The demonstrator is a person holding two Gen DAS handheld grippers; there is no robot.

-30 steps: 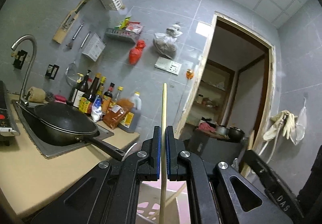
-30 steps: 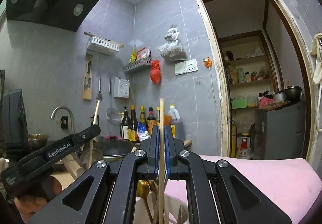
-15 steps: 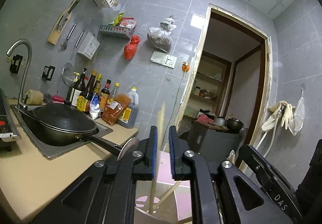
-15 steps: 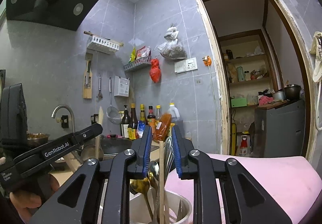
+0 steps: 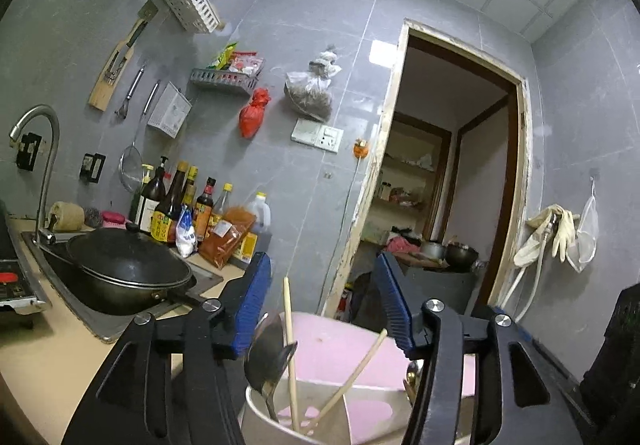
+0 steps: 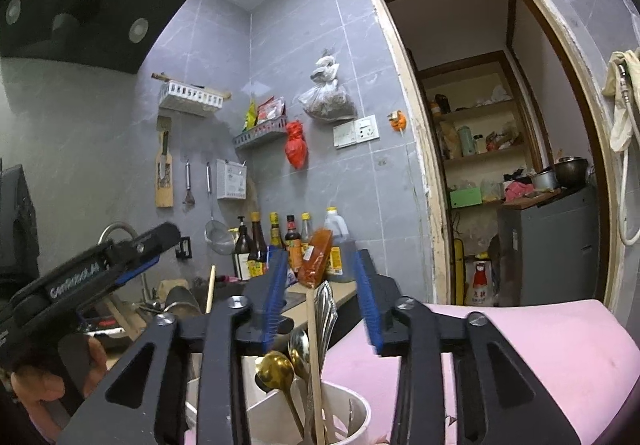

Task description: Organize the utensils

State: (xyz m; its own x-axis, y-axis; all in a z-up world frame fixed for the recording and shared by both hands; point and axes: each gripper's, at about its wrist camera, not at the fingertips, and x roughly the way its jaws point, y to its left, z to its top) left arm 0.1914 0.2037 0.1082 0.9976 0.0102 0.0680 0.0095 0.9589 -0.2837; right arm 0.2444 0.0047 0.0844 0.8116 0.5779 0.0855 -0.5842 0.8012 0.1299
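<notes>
Left gripper (image 5: 324, 301) open, empty, above white holder (image 5: 256, 411); chopsticks (image 5: 290, 353) and spoon (image 5: 266, 353) stand inside. Right gripper (image 6: 322, 301) open over holder; chopstick (image 6: 314, 361), gold spoons (image 6: 276, 367) inside. Sorting seems nearly done; further loose utensils not visible.

Glossy gold metal spoons (image 6: 276, 367) and pale matt wooden chopsticks (image 5: 289, 341) are standing in a smooth white plastic holder (image 6: 358, 411), while ribbed blue rubbery pads (image 6: 276, 297) are lining the matt black plastic claw.

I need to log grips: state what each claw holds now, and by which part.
Nothing. The left claw and right claw are both open, with chopsticks standing free in the white holder below.
</notes>
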